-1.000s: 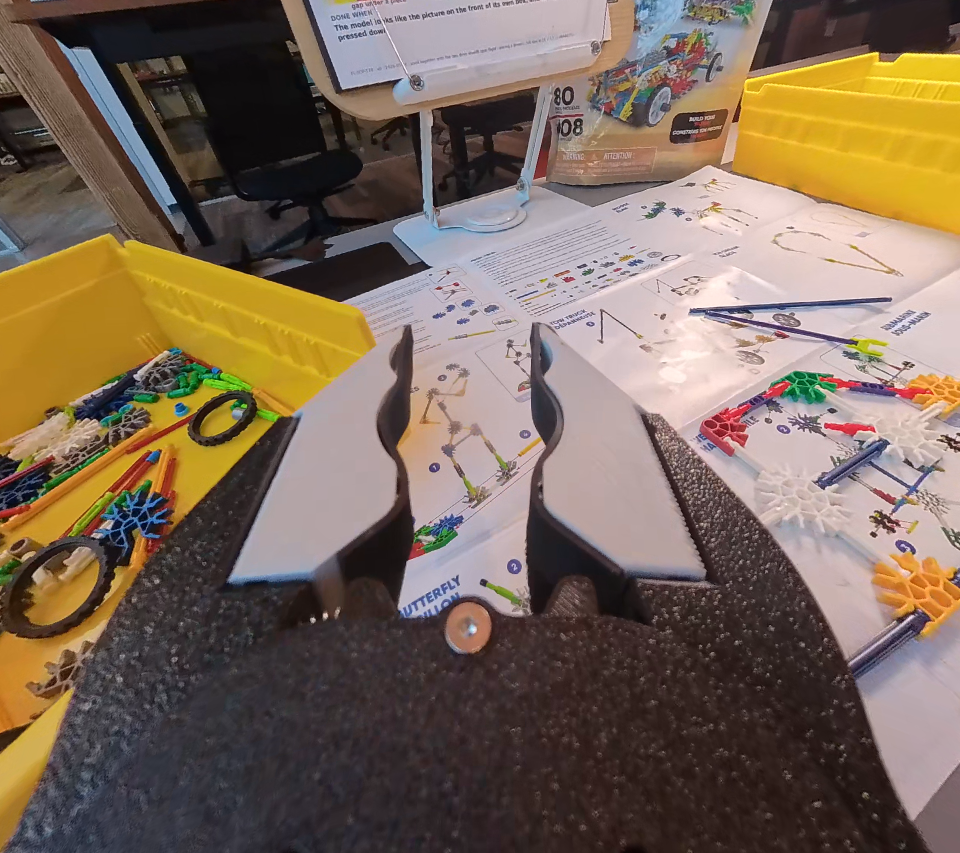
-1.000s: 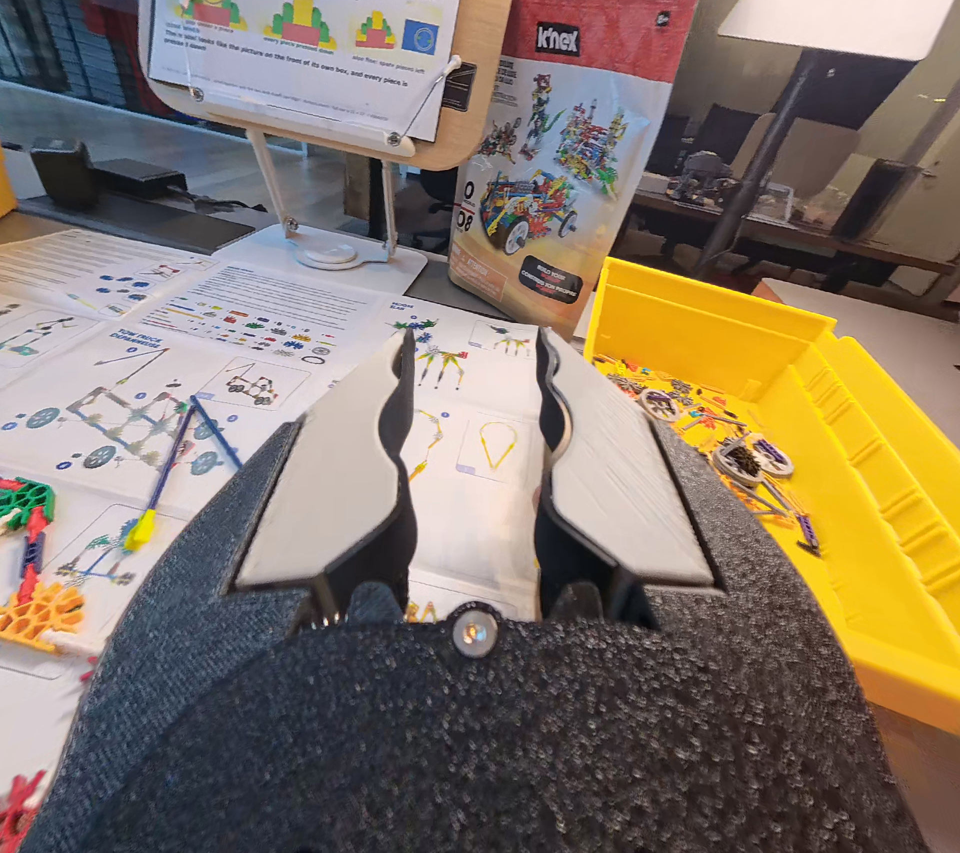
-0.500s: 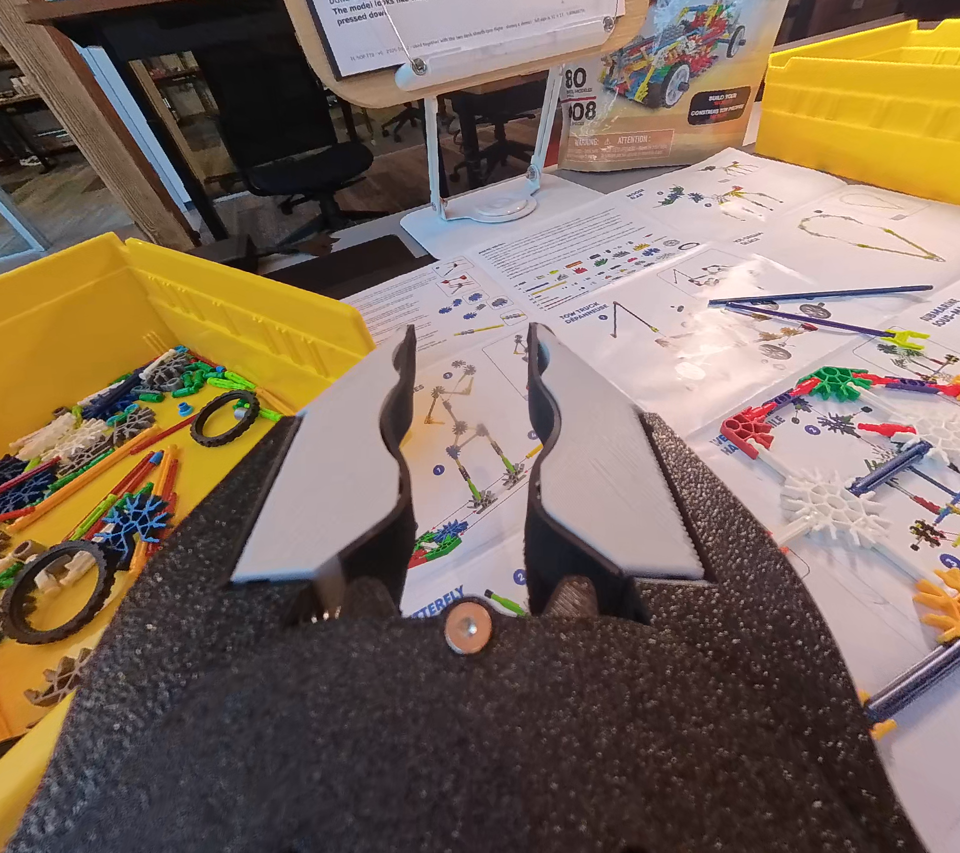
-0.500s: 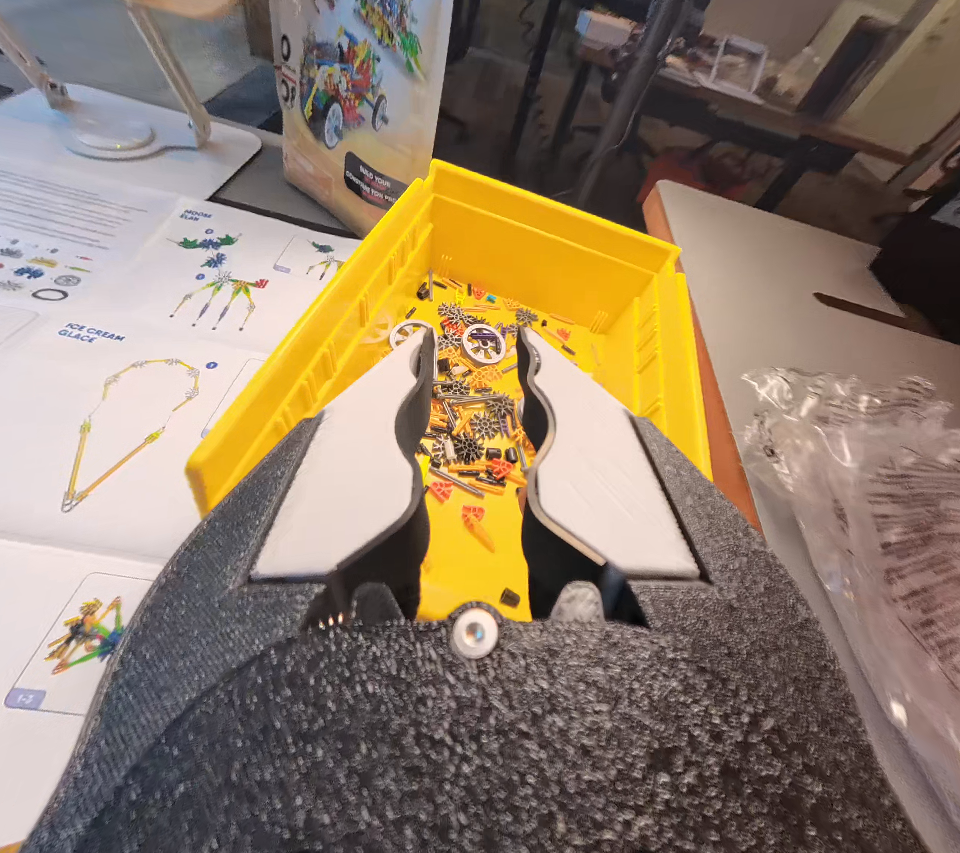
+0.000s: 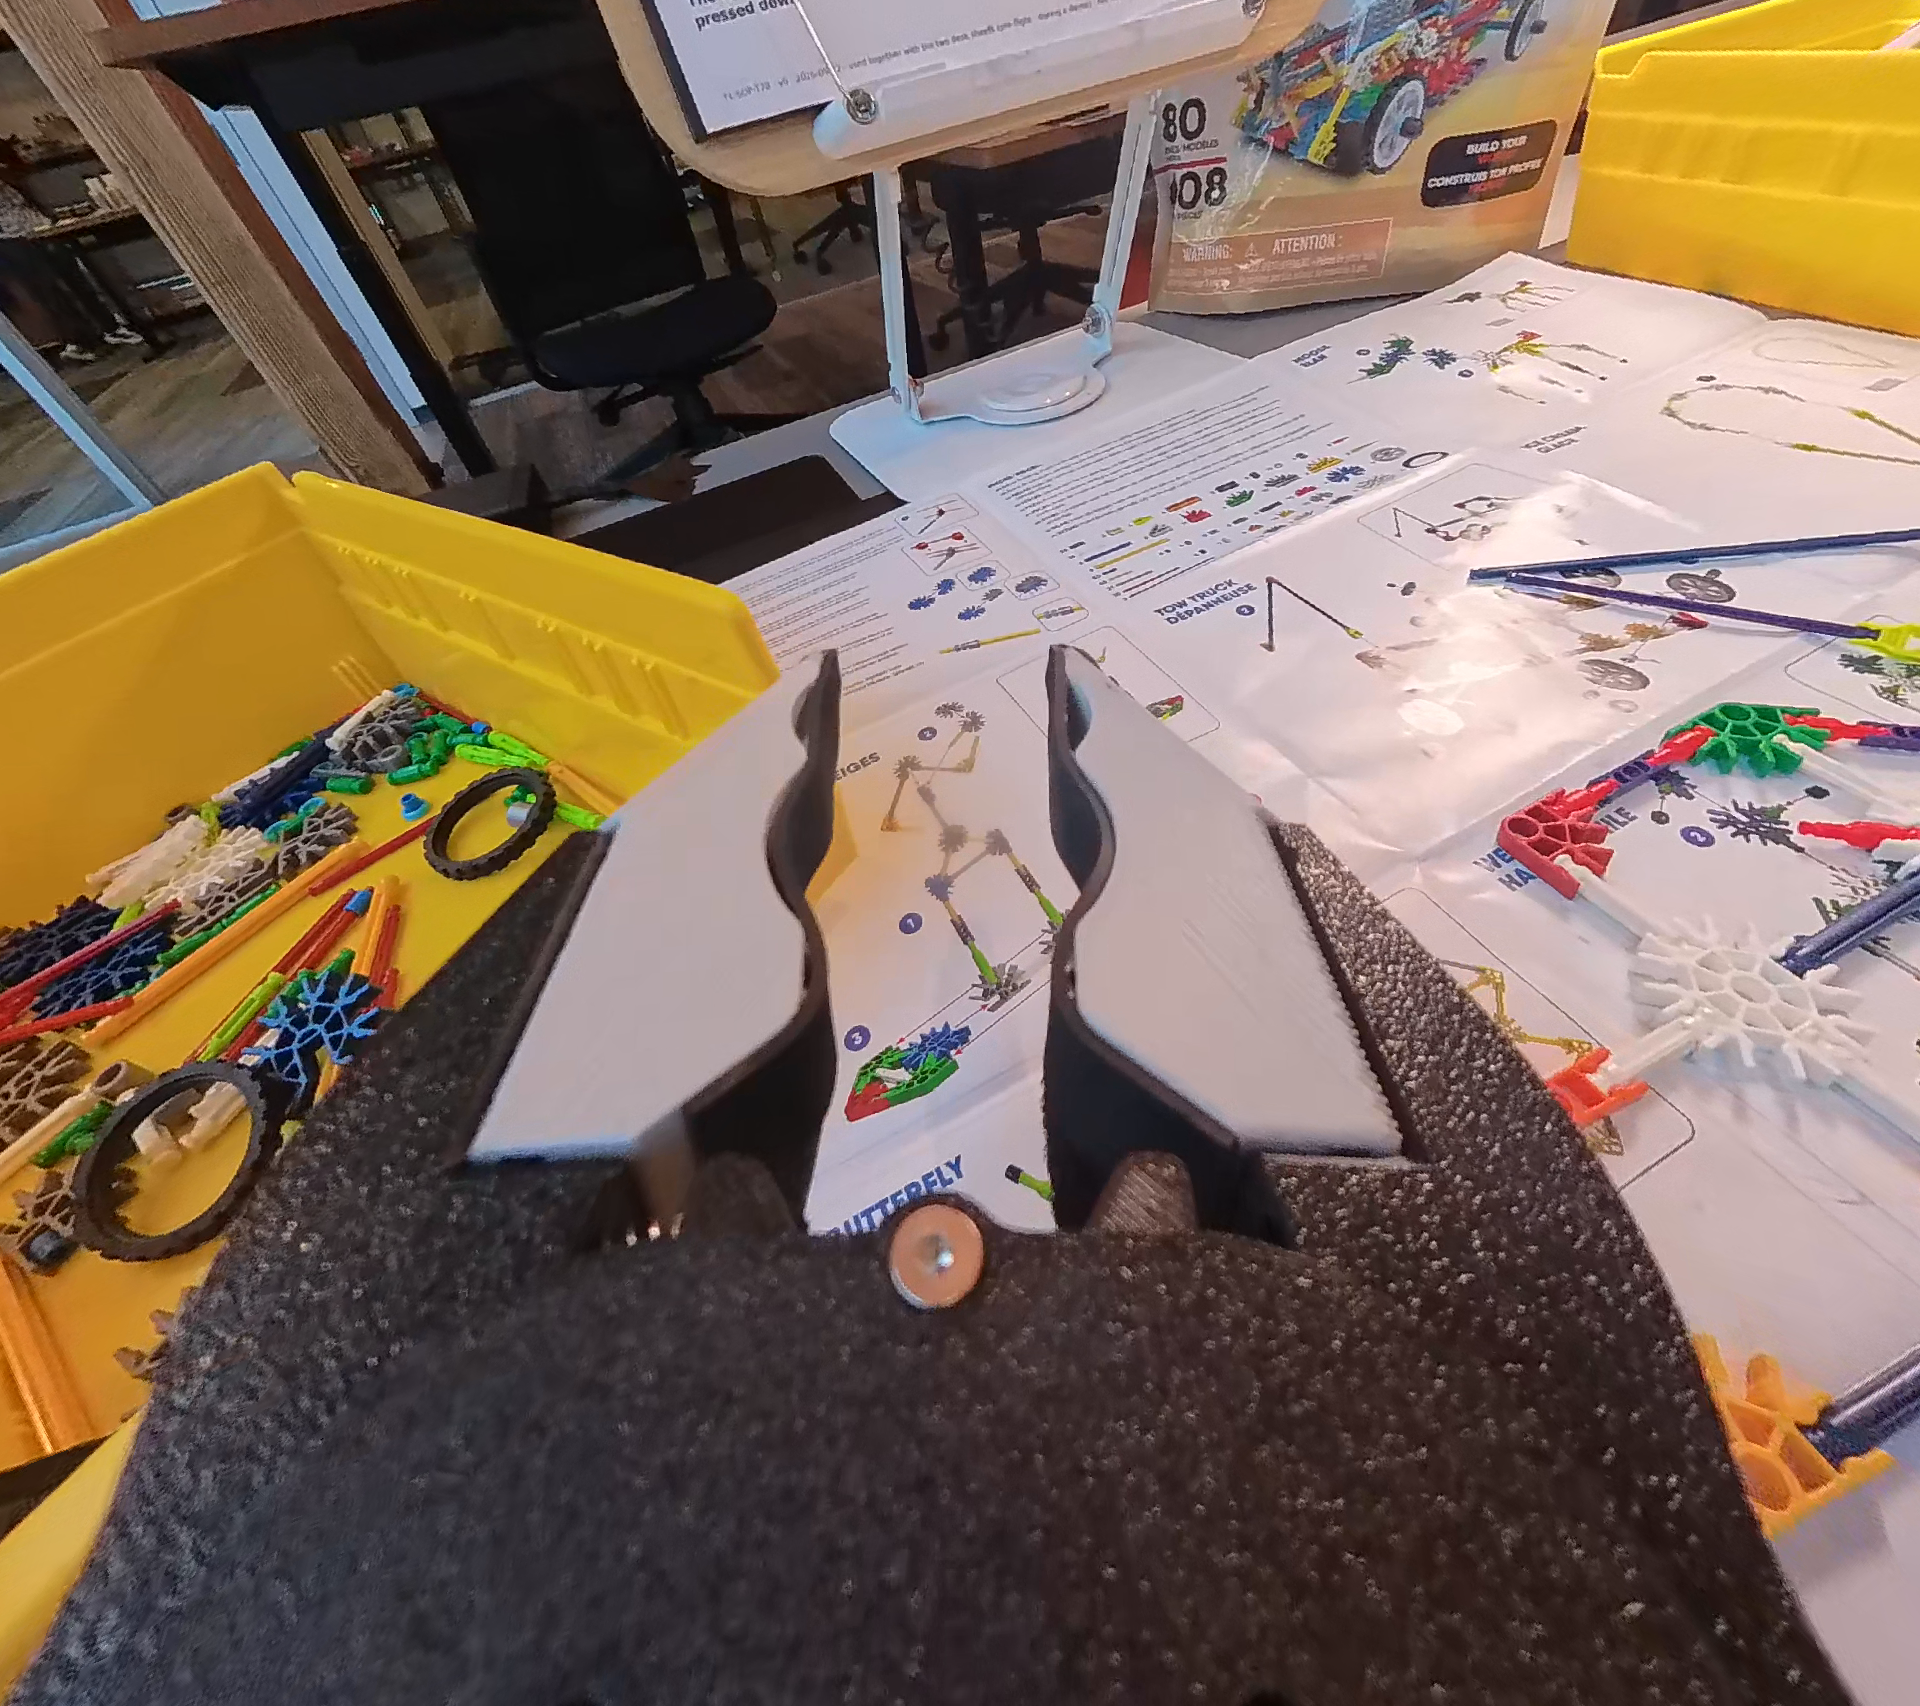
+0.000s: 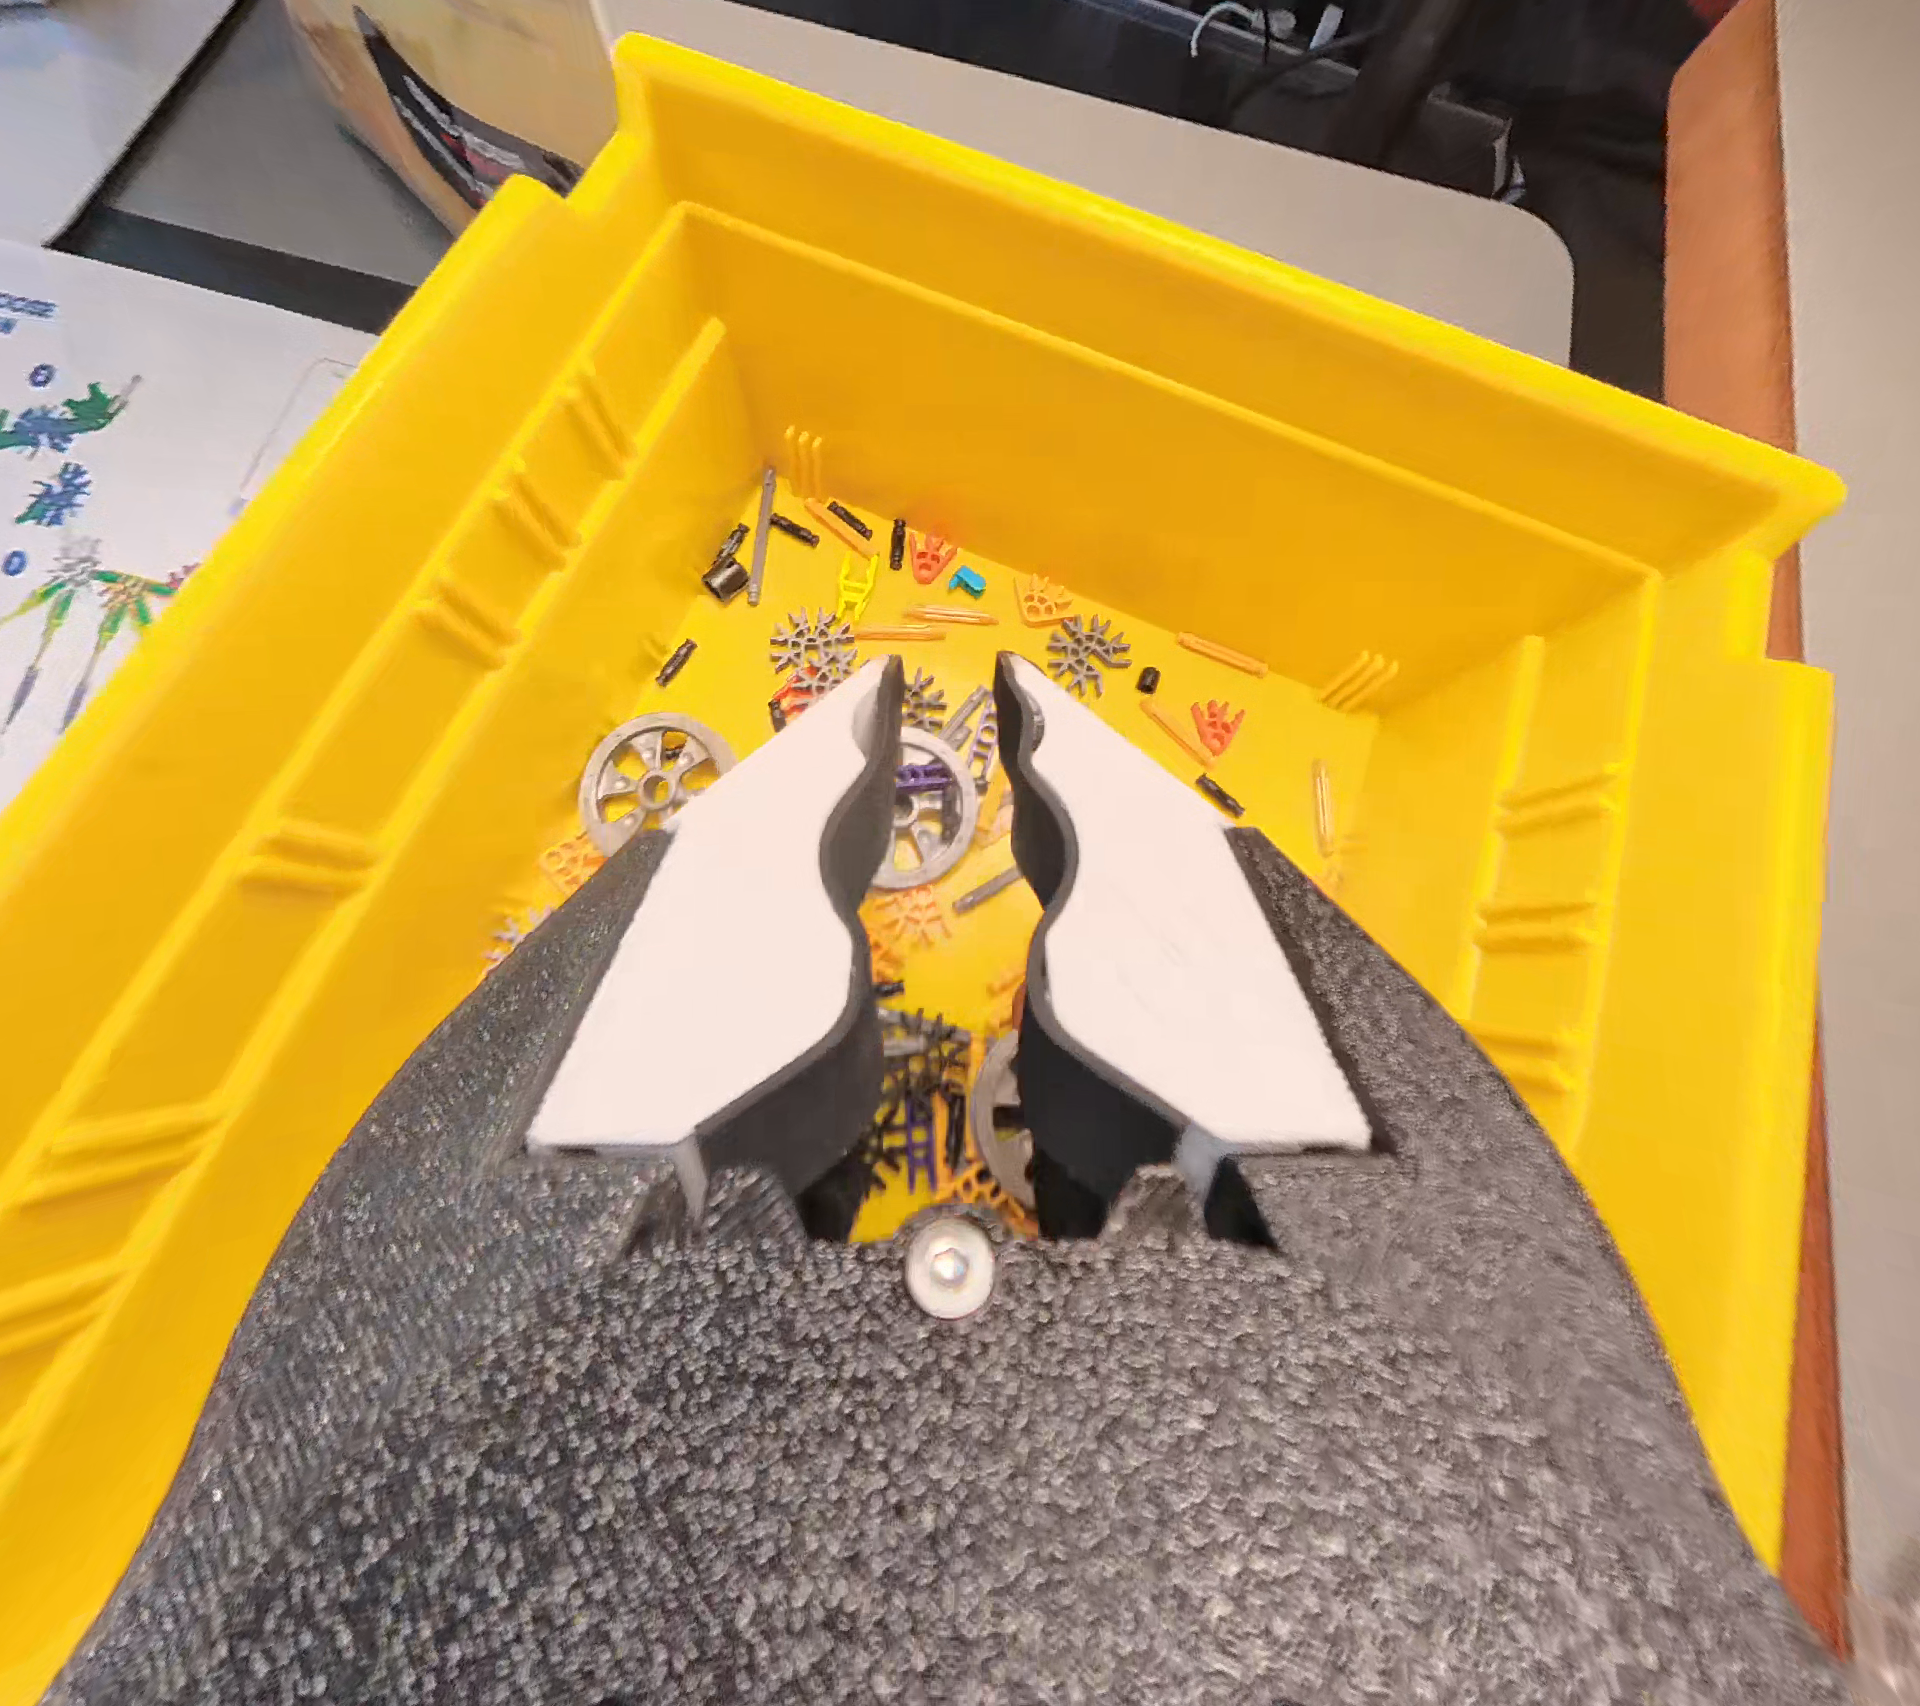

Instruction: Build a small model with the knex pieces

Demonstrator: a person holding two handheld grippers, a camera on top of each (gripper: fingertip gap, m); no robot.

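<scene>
Right gripper [image 6: 945,669] hangs empty, jaws slightly apart, over wheels [image 6: 652,789] mid-frame in a yellow bin [image 6: 1143,368]; left gripper [image 5: 940,669], jaws parted and empty, hangs over paper sheets [image 5: 1351,721].

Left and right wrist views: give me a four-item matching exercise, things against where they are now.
Things:
1. left gripper
2. right gripper
3. black tyre ring
4. white snowflake connector

Places:
A. in the left yellow bin
B. open, above the instruction sheet
C. lying on the instruction sheet
D. open, over the parts in the right yellow bin

Pairs: 1-B, 2-D, 3-A, 4-C
</scene>
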